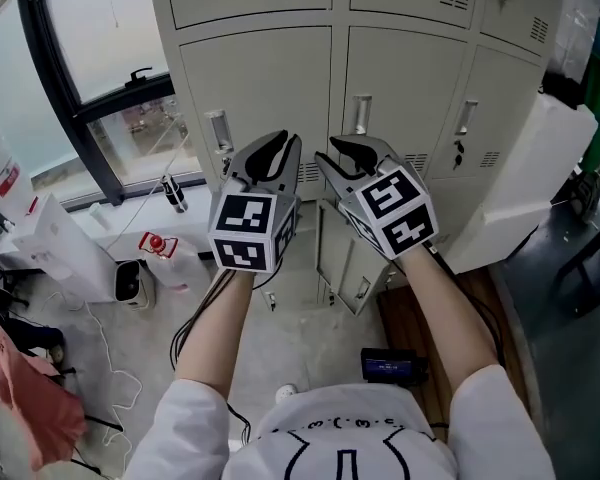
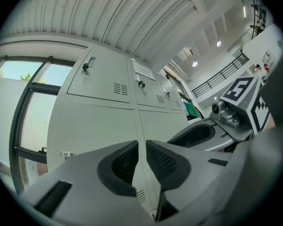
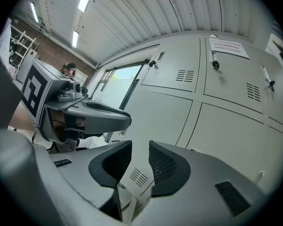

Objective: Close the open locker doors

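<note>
A bank of grey lockers [image 1: 270,78] fills the wall ahead. A large pale door [image 1: 525,183] at the right stands swung out. In the bottom row a small door [image 1: 342,258] hangs ajar, partly hidden behind my grippers. Both grippers are held up side by side in front of the closed middle-row doors, touching nothing. My left gripper [image 1: 280,153] [image 2: 142,147] shows a narrow gap between its pads with nothing in it. My right gripper [image 1: 352,153] [image 3: 140,147] is the same, slightly open and empty. Each gripper shows in the other's view.
A dark-framed window [image 1: 100,78] is at the left. On the floor lie a small white device [image 1: 130,280], a red and white item [image 1: 157,245], loose cables, a pink cloth [image 1: 25,393] and a black box [image 1: 390,366] by a wooden board [image 1: 425,318].
</note>
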Demonstrator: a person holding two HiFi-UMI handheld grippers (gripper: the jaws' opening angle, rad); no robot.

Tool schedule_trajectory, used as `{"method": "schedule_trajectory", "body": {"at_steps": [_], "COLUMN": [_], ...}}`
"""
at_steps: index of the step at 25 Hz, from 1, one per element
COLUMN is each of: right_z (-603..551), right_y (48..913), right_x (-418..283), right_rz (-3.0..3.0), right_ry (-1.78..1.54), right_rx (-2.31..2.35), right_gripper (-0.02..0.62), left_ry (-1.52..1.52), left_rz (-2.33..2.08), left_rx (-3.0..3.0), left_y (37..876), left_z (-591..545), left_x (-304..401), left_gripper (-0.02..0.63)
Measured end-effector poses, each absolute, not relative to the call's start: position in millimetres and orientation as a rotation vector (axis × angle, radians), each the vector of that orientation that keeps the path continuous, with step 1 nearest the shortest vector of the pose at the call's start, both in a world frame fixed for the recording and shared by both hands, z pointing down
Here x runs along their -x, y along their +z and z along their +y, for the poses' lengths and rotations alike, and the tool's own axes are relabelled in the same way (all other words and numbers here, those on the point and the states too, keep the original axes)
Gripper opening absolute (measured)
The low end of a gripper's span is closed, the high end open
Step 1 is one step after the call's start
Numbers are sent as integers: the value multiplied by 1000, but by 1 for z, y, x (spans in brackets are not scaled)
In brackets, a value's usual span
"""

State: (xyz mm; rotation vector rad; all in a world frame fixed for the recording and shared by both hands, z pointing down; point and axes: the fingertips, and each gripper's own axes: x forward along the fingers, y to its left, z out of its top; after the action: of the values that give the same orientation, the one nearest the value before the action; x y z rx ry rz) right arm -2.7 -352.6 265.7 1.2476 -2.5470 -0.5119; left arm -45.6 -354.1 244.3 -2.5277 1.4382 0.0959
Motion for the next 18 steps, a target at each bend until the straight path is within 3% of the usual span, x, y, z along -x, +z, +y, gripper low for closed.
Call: {"method": "schedule_trajectory", "body": {"at_steps": [12,18], "right_z": [-333,-329], "right_y": [324,361], "right_x": [-52,-78], "right_rz": [-2524,-2519], "right_ry": [-351,-219], "right_rx": [-1289,-1328], "right_gripper": [124,124], "left_ry": [43,14], "left_rz": [1435,1436], "left_rx": [2561,2634], "left_y": [290,322], "left_z": [-338,-336], "left_x": [5,-10], "left_gripper": [74,17]}}
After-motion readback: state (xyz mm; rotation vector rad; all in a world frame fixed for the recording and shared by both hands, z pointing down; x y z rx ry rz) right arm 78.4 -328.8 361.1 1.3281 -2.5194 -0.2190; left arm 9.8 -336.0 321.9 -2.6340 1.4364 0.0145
